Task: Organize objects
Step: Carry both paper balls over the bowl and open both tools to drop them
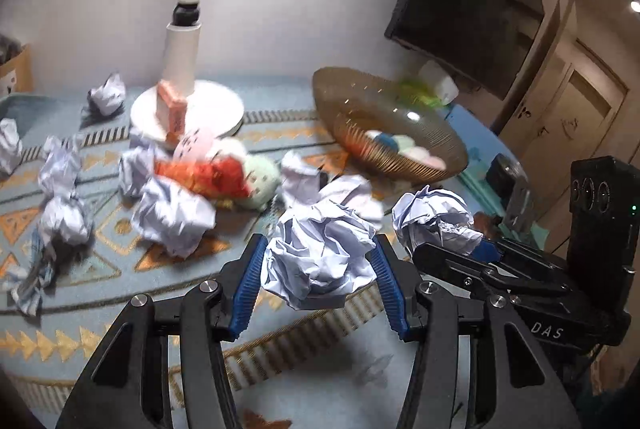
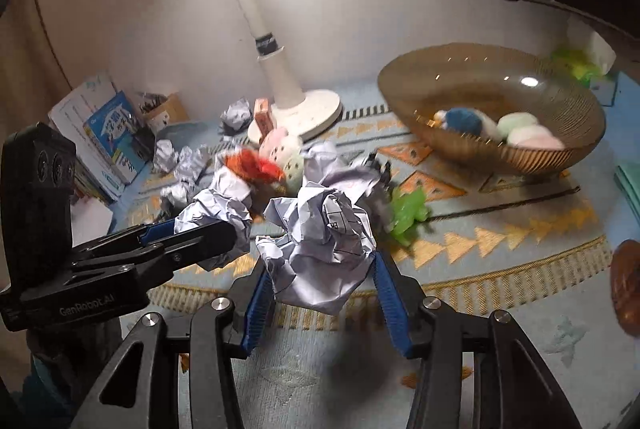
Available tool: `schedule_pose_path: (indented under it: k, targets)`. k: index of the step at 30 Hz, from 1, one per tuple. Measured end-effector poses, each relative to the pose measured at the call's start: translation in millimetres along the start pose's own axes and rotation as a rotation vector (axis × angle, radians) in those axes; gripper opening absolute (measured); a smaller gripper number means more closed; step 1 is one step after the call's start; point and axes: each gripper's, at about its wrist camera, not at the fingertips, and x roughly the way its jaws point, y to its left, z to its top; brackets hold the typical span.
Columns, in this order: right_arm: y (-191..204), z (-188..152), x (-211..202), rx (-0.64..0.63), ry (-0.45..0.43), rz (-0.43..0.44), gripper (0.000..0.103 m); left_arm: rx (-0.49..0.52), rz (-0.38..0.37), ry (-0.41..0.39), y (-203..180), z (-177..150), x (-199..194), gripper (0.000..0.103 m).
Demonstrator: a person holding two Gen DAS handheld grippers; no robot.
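Partway at best: left gripper (image 1: 316,271) fingers clamp a paper ball (image 1: 320,253), right gripper (image 2: 320,283) fingers clamp another paper wad (image 2: 320,241), both held over the counter's near edge; many wads and toys still strewn mid-counter, bowl (image 2: 440,69) holds few soft balls; motion blur hides toy details.

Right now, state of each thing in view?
Left gripper: shut on a paper ball, lifted off the rug.
Right gripper: shut on a printed paper ball, lifted.
Bowl: upright, soft balls inside.
Lamp: standing.
Loose paper balls: scattered on the rug.
Green toy: lying on the rug.
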Motion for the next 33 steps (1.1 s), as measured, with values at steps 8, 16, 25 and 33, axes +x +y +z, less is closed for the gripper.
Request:
schedule_pose_path:
  k: [8, 16, 25, 33]
  targets:
    - [-56.2, 71.9, -33.5, 0.058, -0.15, -0.188, 0.049, 0.147, -0.041, -0.041, -59.4, 87.9, 38.2, 0.05]
    - [-99.1, 119.1, 1.6, 0.131, -0.147, -0.292, 0.054, 0.056, -0.086, 0.057, -63.8, 129.9, 114.8, 0.055]
    - [-131.2, 105.6, 16.8, 0.197, -0.093, -0.315, 0.077, 0.018, -0.053, 0.074, -50.1, 122.5, 121.9, 0.074]
    - [-103.6, 80.6, 0.1, 0.172, -0.088, -0.274, 0.077, 0.002, -0.057, 0.017, -38.5, 94.3, 60.6, 0.074]
